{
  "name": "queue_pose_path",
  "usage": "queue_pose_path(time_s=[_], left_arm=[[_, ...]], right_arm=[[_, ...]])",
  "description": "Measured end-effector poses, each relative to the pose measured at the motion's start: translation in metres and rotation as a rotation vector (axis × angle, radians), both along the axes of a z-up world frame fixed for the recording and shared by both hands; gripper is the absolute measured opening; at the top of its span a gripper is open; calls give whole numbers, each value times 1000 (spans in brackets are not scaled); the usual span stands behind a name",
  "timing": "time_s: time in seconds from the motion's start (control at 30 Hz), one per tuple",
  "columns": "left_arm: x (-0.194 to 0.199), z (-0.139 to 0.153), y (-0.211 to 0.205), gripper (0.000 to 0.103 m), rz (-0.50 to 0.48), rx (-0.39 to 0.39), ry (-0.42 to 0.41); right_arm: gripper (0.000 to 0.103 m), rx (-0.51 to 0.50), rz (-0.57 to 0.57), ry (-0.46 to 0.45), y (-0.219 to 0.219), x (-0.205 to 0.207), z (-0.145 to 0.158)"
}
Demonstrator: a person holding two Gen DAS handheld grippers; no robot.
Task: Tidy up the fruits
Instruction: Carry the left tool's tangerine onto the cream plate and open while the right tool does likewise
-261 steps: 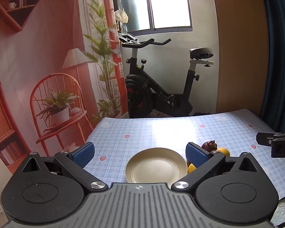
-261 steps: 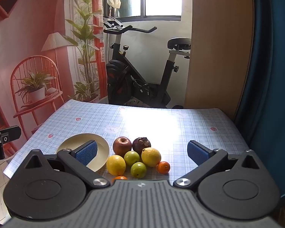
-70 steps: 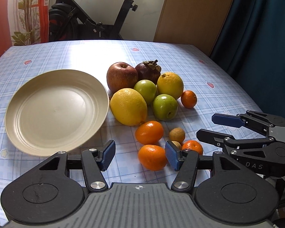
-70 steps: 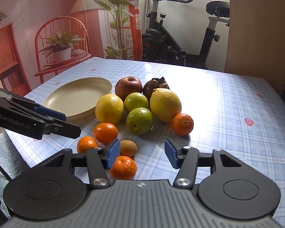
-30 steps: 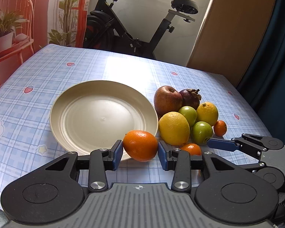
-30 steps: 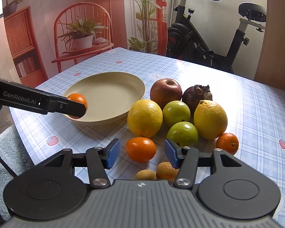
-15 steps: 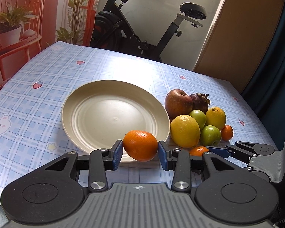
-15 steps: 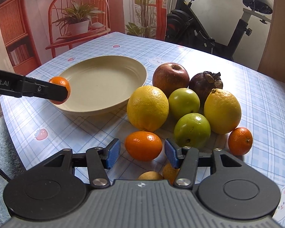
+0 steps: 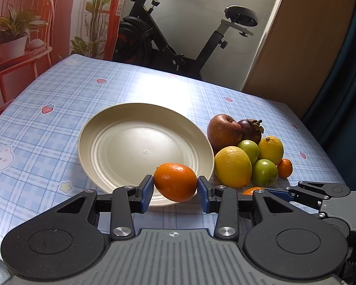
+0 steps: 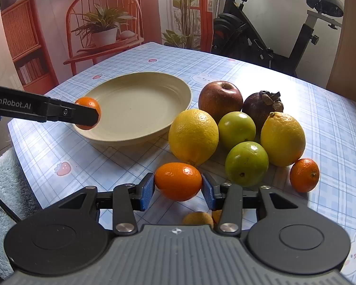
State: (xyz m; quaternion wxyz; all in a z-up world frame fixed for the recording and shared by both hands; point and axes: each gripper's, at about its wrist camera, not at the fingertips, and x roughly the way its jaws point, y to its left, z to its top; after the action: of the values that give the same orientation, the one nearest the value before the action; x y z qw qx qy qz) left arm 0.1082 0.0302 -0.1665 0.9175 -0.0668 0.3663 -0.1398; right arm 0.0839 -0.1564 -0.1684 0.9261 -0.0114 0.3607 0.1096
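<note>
My left gripper (image 9: 175, 188) is shut on an orange mandarin (image 9: 175, 182) and holds it over the near rim of the empty cream plate (image 9: 121, 142). In the right wrist view the left gripper (image 10: 87, 116) shows at the plate's (image 10: 135, 106) left edge. My right gripper (image 10: 178, 188) is shut on a second mandarin (image 10: 178, 181), just above the table. Behind it lie a pile of fruit: a yellow orange (image 10: 193, 136), two green fruits (image 10: 246, 163), a lemon (image 10: 283, 139), a red apple (image 10: 220, 98), a mangosteen (image 10: 261, 105) and a small mandarin (image 10: 304, 175).
The table has a blue checked cloth (image 9: 87, 90). Two small brownish fruits (image 10: 198, 218) lie under my right gripper. An exercise bike (image 9: 168, 40) stands behind the table. A dark curtain (image 9: 344, 59) hangs at the right.
My left gripper has carried its mandarin a little further over the plate's near rim. My right gripper has closed in on the second mandarin and now grips it.
</note>
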Motion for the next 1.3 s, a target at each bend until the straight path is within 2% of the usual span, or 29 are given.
queue_pose_path(time_s=[0.4,0.57,0.7,0.83,1.0,1.3], left_arm=[[2,14,8,42,5,-24,-29],[13,25,11,42,0,-29,-46],[21,31,20,42,10,-47,-52],[33,35,25,42,27,-19,-63],[60,28,28,42,32,-12,-33],[106,5,37,42,34,25,44]], right_arm=[[46,60,-9,-55,-4,3,38],[46,27,17,-91,0,15,54],[46,-40,55,-122,7,35,61],[46,-52,92,-138,13,62,63],[46,-83,134,-127,23,91,56],[46,-135,203,-33,48,142,29]])
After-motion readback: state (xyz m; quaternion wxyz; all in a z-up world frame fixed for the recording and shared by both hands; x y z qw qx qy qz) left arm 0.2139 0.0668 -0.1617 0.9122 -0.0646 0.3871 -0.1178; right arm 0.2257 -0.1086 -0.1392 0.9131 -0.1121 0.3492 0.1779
